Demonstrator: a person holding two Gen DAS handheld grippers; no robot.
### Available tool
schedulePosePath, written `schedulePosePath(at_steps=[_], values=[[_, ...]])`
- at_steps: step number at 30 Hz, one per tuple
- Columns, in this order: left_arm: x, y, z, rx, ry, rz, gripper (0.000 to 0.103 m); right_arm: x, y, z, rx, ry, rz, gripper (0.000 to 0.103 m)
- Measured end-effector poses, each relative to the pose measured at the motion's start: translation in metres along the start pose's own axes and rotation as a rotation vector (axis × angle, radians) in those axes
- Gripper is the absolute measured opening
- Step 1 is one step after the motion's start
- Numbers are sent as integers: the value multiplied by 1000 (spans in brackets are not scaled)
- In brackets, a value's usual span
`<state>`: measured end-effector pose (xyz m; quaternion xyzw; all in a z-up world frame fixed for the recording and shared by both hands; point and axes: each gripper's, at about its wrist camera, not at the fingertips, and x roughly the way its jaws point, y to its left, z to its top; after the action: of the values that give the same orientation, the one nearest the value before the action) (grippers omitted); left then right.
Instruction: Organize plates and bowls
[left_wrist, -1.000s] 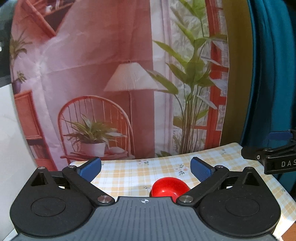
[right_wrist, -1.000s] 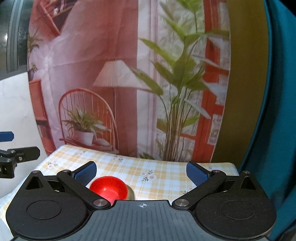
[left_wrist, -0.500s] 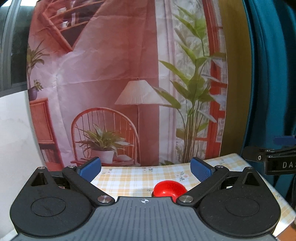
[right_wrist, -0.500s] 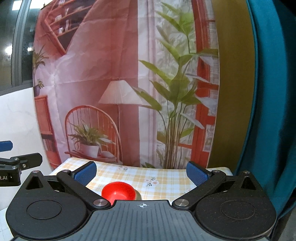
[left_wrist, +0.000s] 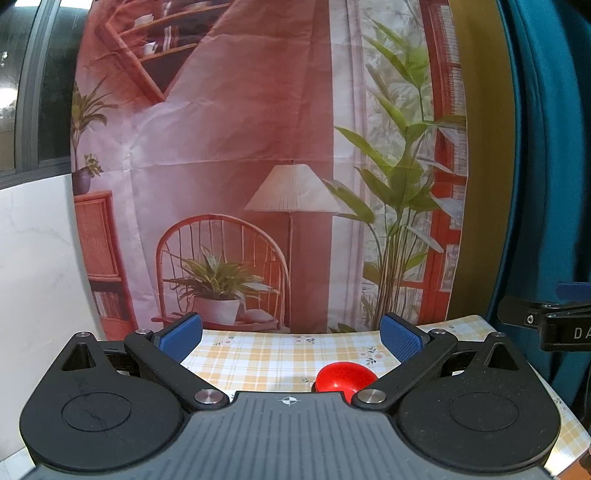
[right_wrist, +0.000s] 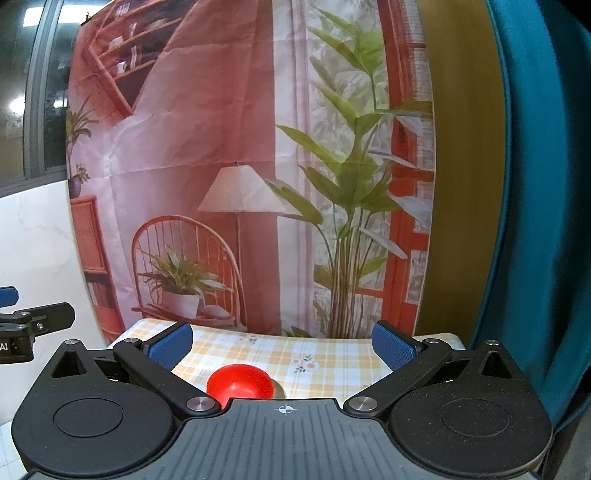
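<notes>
A red bowl (left_wrist: 345, 377) stands on a yellow checked tablecloth (left_wrist: 258, 362), half hidden behind my left gripper's body. My left gripper (left_wrist: 290, 334) is open, well above and short of the bowl, with nothing between its blue pads. In the right wrist view the same red bowl (right_wrist: 240, 382) shows low and left of centre, with a tan object (right_wrist: 277, 388) peeking out behind it. My right gripper (right_wrist: 280, 341) is open too and holds nothing. No plates show in either view.
A printed backdrop (left_wrist: 258, 166) with a chair, lamp and plants hangs right behind the table's far edge. A teal curtain (right_wrist: 546, 221) hangs on the right, a white wall (left_wrist: 37, 277) on the left. The other gripper shows at each view's edge (left_wrist: 546, 325).
Both grippers have pulled back and tilted upward. The table and red bowl sit lower and look smaller in both views. More backdrop shows. The jaws stayed open.
</notes>
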<state>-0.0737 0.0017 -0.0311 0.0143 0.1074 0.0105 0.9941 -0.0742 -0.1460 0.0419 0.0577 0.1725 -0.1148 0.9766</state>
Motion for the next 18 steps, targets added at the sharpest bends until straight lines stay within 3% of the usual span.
schedulePosePath(at_steps=[18], values=[[-1,0,-2,-8,4,-7,103,0,-1,0,2,1,2,103]])
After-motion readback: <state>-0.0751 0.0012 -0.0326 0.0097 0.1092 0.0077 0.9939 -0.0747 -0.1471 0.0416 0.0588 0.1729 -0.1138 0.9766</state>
